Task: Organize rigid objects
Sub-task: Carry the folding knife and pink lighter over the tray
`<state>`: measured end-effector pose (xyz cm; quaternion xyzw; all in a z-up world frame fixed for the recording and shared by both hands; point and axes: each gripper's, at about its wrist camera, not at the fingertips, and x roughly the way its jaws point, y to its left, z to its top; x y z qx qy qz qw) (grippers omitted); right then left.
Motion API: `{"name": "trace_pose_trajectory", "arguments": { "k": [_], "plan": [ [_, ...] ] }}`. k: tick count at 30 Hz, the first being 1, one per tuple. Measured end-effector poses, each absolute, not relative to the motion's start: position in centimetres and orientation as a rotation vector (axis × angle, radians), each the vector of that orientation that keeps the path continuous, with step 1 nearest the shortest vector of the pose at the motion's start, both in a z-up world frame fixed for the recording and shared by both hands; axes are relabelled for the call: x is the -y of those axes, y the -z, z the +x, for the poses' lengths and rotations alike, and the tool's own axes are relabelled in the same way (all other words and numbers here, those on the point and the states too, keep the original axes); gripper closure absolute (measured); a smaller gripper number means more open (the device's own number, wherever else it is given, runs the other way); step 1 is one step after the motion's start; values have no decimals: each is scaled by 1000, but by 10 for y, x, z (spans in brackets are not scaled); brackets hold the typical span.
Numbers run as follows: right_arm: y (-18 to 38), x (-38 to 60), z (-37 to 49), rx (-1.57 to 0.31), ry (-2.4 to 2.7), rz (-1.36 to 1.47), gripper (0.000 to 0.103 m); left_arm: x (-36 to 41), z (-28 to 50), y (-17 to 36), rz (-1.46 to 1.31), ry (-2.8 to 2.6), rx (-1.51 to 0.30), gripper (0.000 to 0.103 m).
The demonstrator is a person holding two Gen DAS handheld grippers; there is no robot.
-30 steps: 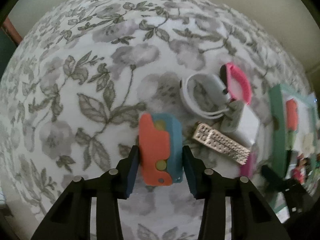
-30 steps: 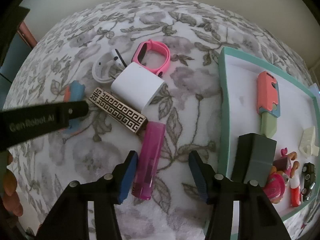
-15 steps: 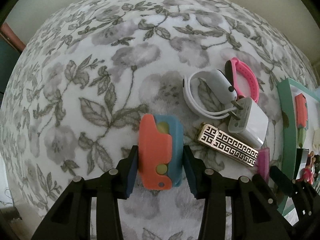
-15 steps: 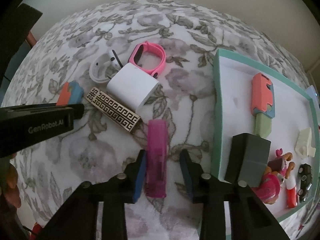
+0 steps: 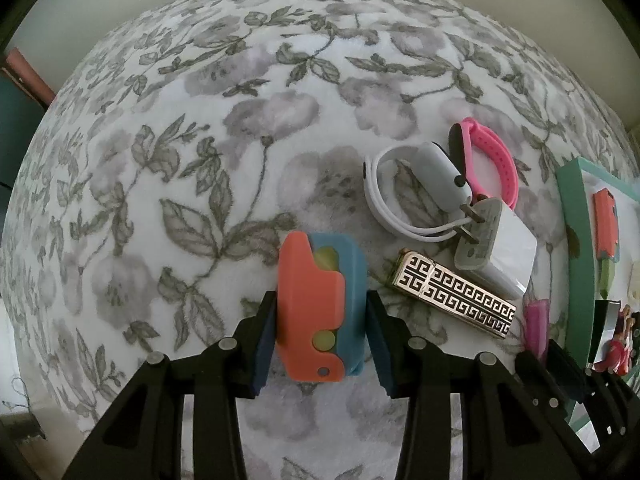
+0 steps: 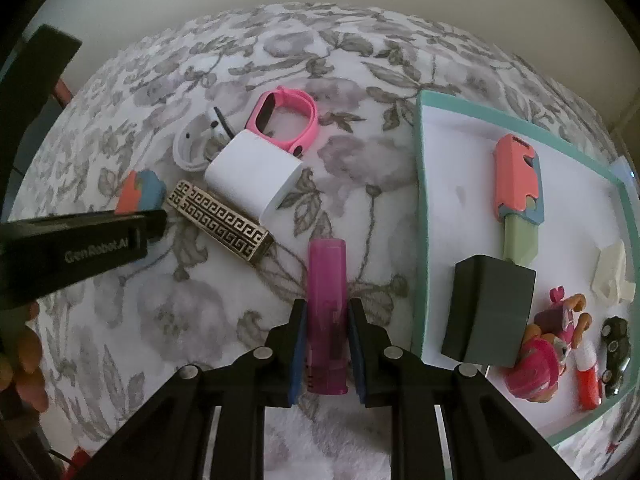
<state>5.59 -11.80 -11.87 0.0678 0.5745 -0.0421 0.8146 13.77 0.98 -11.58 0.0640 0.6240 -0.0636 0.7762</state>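
An orange and blue toy (image 5: 316,300) lies on the flowered cloth, and my left gripper (image 5: 321,320) is shut on it, a pad against each side. In the right wrist view my right gripper (image 6: 327,314) is shut on a translucent pink lighter (image 6: 326,276), which lies lengthwise between the fingers and points away from me. The lighter rests on the cloth just left of a teal-rimmed tray (image 6: 420,200). The left gripper's black body (image 6: 80,240) shows at the left edge of that view, over the same toy (image 6: 142,192).
Between the grippers lie a gold and black patterned bar (image 6: 220,220), a white charger (image 6: 256,176), a coiled white cable (image 6: 188,148) and a pink watch band (image 6: 288,120). The tray holds a toy knife (image 6: 516,200), a dark grey box (image 6: 492,316), a doll (image 6: 552,344) and small pieces.
My right gripper's jaws have shut on the pink lighter, which has turned from slanted to straight along the fingers. The left gripper keeps its hold on the toy.
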Motion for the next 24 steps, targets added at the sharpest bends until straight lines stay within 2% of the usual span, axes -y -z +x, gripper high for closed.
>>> {"name": "trace_pose_trajectory", "arguments": {
  "k": [8, 24],
  "plan": [
    [110, 128, 55, -1211, 77, 201, 82, -20, 137, 98, 103, 118, -1313, 59],
    [47, 162, 46, -1037, 119, 255, 82, 0, 126, 10, 40, 196, -1074, 59]
  ]
}}
